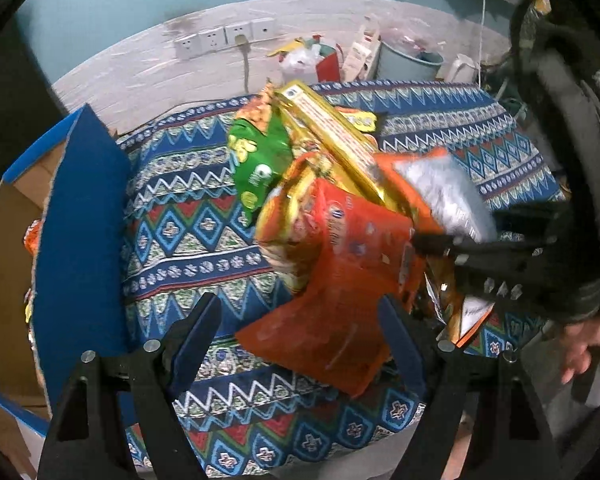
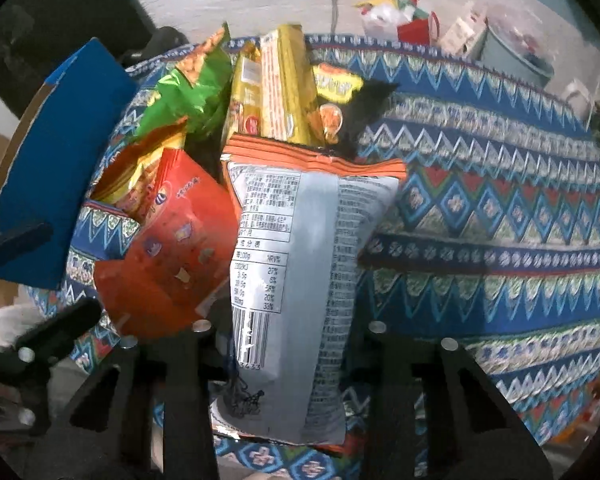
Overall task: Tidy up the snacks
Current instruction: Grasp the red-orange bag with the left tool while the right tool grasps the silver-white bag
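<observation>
A pile of snack bags lies on a patterned cloth (image 1: 188,216). In the left wrist view my left gripper (image 1: 300,320) is open, its fingers either side of the lower end of a red-orange bag (image 1: 340,280). A green bag (image 1: 260,160) and a gold pack (image 1: 332,136) lie beyond. In the right wrist view my right gripper (image 2: 284,332) is shut on a silver-backed orange bag (image 2: 300,264), which lies lengthwise between its fingers. The red bag (image 2: 172,256) is just to its left. The right gripper also shows in the left wrist view (image 1: 440,244), gripping that bag (image 1: 444,192).
A blue cardboard box (image 1: 80,240) stands open at the left, with a few snacks inside; it also shows in the right wrist view (image 2: 60,160). Wall sockets (image 1: 224,38), a grey bucket (image 1: 408,62) and clutter stand behind the cloth. A backpack (image 1: 568,160) is at the right.
</observation>
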The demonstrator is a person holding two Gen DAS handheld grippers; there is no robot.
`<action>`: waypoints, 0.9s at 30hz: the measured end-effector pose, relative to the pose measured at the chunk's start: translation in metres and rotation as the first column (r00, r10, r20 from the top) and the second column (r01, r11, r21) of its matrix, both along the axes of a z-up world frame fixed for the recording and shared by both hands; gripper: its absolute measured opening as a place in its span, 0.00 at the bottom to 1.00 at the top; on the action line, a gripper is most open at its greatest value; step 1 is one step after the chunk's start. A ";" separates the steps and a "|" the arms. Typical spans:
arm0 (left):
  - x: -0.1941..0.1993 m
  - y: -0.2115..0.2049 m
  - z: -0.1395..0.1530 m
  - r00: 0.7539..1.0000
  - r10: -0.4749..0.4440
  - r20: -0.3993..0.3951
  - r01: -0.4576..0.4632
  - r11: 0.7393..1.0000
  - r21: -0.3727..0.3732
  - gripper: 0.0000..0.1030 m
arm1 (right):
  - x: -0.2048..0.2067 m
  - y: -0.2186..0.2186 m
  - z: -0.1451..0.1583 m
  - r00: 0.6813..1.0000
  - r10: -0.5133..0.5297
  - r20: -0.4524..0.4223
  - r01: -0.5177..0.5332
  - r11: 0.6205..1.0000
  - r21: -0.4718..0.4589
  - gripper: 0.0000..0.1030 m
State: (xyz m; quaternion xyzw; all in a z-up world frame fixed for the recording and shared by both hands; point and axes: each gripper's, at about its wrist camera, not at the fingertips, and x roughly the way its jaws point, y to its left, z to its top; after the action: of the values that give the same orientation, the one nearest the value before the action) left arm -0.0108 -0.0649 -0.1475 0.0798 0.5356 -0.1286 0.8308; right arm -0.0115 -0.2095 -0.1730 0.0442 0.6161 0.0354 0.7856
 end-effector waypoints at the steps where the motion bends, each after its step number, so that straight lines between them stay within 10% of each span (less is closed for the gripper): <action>1: 0.000 -0.002 -0.002 1.000 -0.004 -0.001 0.004 1.000 0.000 0.79 | -0.001 -0.003 0.004 1.000 -0.001 0.013 0.001 1.000 -0.002 0.34; 27: 0.016 -0.049 -0.061 0.990 -0.088 -0.107 0.093 0.995 0.043 0.89 | 0.008 -0.065 0.031 0.986 -0.130 0.106 0.127 0.991 0.032 0.34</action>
State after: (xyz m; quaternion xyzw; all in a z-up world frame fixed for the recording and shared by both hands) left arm 0.0051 -0.1136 -0.2087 0.1170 0.5775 -0.1573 0.7925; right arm -0.0035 -0.2743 -0.1424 0.0918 0.5680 -0.0053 0.8179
